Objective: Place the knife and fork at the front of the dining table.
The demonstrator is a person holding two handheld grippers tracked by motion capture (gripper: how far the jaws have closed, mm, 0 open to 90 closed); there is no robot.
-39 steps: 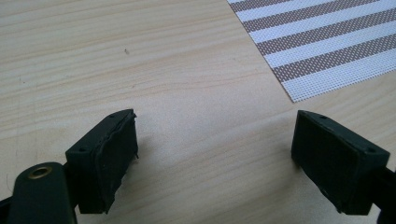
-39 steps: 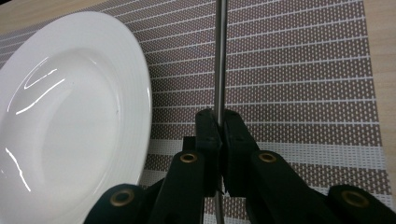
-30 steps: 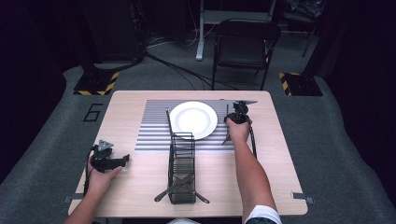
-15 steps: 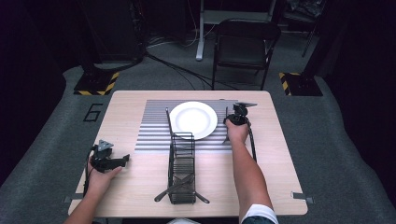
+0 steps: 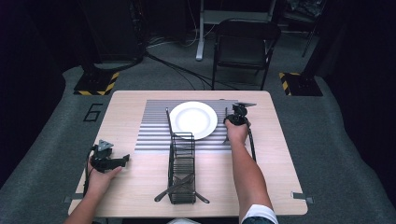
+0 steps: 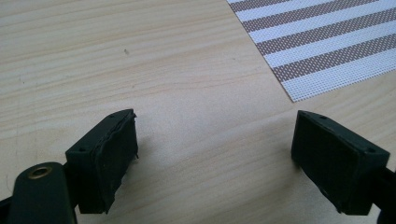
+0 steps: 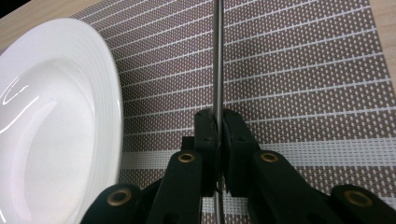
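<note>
- 2 grippers in play; the right gripper [image 7: 218, 126] has its jaws pressed together on a thin metal utensil handle [image 7: 217, 56], pinching it.
- In the right gripper view, the handle runs straight up from the jaws across the striped placemat [image 7: 303, 70]; which utensil it is, I cannot tell.
- White plate [image 5: 193, 120] sits on the placemat, just left of the pinched handle; in the right gripper view the plate rim is near the jaws, not touching them.
- From the high view, the right gripper [image 5: 238, 116] is at the right side of the placemat, beside the plate, far half of the table [image 5: 140, 186].
- Left gripper [image 5: 108, 161] rests near the table's left edge, well apart from the plate; jaws spread wide, nothing between them.
- Left gripper view: bare wood under the spread jaws, 1 corner of the placemat [image 6: 327, 46] up ahead on the right.
- Black wire rack [image 5: 182, 168] stands mid-table, between the 2 arms, its far end on the placemat's near edge.
- Dark utensils lie crossed at the rack's near end; too small to name.
</note>
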